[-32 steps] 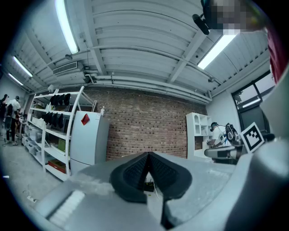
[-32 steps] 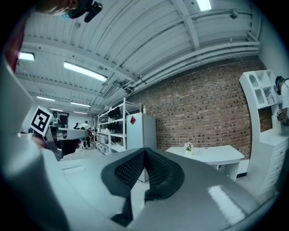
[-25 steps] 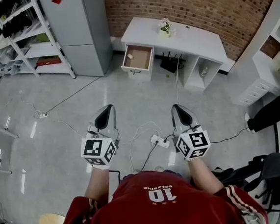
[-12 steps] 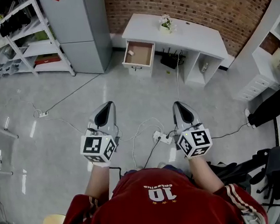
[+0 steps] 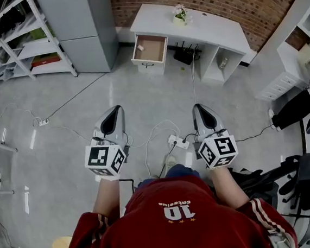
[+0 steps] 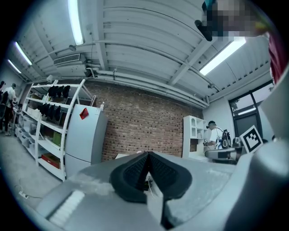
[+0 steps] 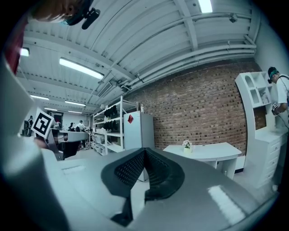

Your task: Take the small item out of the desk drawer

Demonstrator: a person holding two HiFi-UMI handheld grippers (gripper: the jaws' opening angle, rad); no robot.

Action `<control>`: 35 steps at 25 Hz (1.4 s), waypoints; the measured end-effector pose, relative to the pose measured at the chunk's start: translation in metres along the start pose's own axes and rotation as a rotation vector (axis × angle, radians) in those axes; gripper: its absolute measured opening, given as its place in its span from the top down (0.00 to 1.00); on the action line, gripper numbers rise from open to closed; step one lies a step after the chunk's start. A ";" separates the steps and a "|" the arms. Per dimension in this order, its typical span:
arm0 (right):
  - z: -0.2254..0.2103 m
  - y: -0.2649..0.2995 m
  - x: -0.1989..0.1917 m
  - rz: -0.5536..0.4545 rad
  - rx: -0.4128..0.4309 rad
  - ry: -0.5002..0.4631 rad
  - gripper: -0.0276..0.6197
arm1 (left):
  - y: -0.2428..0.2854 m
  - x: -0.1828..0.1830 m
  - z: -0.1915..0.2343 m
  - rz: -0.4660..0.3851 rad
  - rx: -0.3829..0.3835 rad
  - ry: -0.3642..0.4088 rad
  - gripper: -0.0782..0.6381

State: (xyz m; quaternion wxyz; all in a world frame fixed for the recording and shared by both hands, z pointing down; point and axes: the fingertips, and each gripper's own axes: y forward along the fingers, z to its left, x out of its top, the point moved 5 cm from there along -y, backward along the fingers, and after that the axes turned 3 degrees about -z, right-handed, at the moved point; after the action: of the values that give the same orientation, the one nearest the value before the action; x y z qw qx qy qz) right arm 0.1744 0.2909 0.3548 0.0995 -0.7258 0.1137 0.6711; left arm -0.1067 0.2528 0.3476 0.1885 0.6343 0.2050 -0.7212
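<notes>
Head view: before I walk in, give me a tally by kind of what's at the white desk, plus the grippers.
desk: 1
open drawer: 1
small item in the drawer: 1
flower pot on the desk: 1
grippers, left gripper and right gripper, both shut and empty: 2
Total: 6

Your head camera looks steeply down from high up: the floor (image 5: 60, 102) fills the frame, with the counter (image 5: 189, 27) small and far at top centre. The cameras on your left gripper (image 6: 147, 155) and right gripper (image 7: 144, 152) sit low, facing level along their jaws toward the brick wall (image 6: 144, 122). All three views share that wall and the grey cabinet (image 7: 137, 131). The right one also catches the counter.
</notes>
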 end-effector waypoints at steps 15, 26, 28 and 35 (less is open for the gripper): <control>-0.065 0.115 -0.007 -0.002 0.067 0.055 0.95 | 0.111 -0.003 0.033 0.037 0.007 0.024 0.89; -0.137 0.184 -0.012 0.015 0.087 0.095 0.95 | 0.201 -0.001 0.038 0.069 0.022 0.076 0.89; -0.143 0.192 -0.012 0.015 0.079 0.104 0.95 | 0.208 -0.002 0.041 0.081 0.021 0.075 0.89; -0.144 0.225 -0.021 0.034 0.062 0.100 0.95 | 0.231 -0.008 0.074 0.082 0.024 0.062 0.89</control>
State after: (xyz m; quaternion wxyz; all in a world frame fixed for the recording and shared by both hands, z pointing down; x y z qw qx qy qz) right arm 0.2430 0.0337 0.3893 0.1047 -0.7528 0.1514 0.6320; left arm -0.0451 0.0184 0.3504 0.2038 0.6663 0.1762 -0.6953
